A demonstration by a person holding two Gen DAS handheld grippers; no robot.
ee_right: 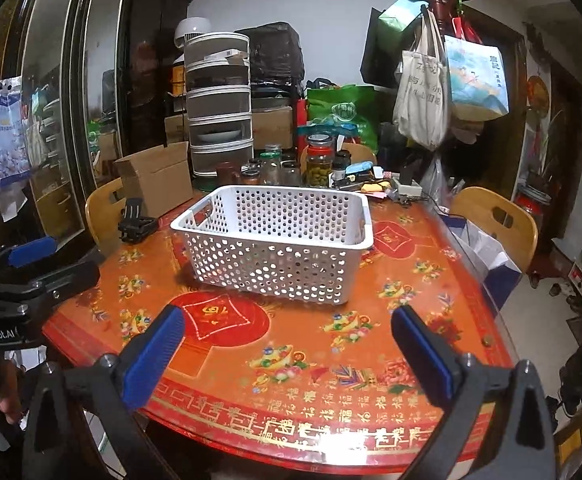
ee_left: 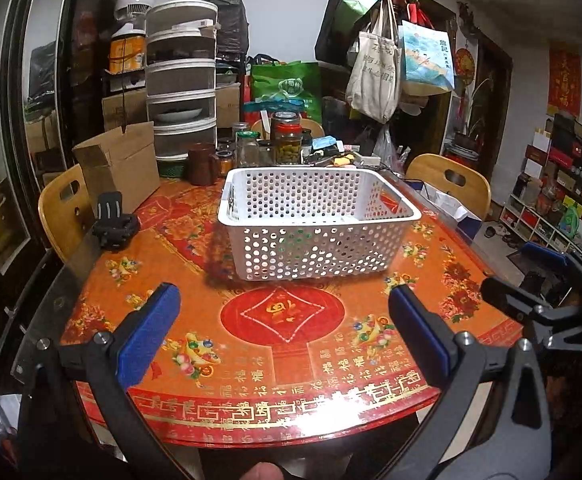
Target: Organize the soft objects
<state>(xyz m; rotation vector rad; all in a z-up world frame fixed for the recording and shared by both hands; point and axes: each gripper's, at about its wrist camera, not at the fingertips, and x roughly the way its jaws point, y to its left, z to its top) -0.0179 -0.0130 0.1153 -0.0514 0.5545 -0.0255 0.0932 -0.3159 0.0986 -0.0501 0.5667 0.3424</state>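
Observation:
A white perforated plastic basket (ee_left: 395, 216) stands in the middle of the round red-and-orange table (ee_left: 287, 344); it also shows in the right wrist view (ee_right: 355, 240). Its inside looks bare from here. My left gripper (ee_left: 285, 300) is open and empty, held above the table's near edge, in front of the basket. My right gripper (ee_right: 289, 322) is open and empty, also in front of the basket. Each gripper shows at the side of the other's view: the right (ee_left: 531, 276), the left (ee_right: 39, 260). No soft objects are visible on the table.
A black clip-like object (ee_left: 113, 224) lies at the table's left. A cardboard box (ee_left: 123, 168), glass jars (ee_left: 289, 140), a stacked food cover (ee_left: 181, 80) and clutter crowd the far side. Wooden chairs (ee_left: 451, 184) stand at left and right. A coat rack with bags (ee_left: 387, 60) stands behind.

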